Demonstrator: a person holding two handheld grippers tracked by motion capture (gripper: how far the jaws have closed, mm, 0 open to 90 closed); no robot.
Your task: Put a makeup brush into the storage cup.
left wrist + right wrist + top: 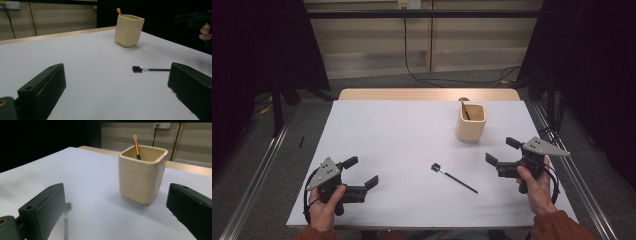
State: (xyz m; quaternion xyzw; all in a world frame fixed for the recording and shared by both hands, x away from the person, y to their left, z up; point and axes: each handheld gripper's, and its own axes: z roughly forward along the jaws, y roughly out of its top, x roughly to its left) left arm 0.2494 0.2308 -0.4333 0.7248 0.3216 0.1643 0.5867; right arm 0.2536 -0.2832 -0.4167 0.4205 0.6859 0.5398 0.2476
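L gripper [362, 174]: near-left of the counter [402, 140], held low, fingers [42, 85] spread wide, nothing between them. In the left gripper view it looks across the bare white top toward the brush, which is well apart from it.

Makeup brush [454, 179]: black, thin handle, lies flat on the counter, centre-near, bristle head pointing far-left and handle tip near-right. It sits between the two grippers, nearer the R one. Not touched by either.

Pen cup [471, 121]: cream, squarish, upright, far-right of centre. A second brush [136, 147] w/ orange-and-black handle stands inside, leaning on the far wall.

R gripper [501, 151]: near-right, fingers [43, 207] wide apart, empty. In the right gripper view the cup sits between the two fingers but farther off; the flat brush shows just past the left finger, low in frame.

Judgement: work in hand looks like picking up the flat brush and dropping it in the cup; pick not yet begun.

Risks:
- Handle is thin and flat on the surface, so the fingers may close above it and miss, or scrape the counter and flick it away.
- Round handle could roll or pivot if pinched off-centre, e.g. near the head, and droop in the grip.
- R gripper is aimed at the cup, not the brush; needs re-aim, else it may nudge the cup.
- Cup is light-looking, with a narrow opening already holding one brush: a tilted entry could catch the rim or tip it.
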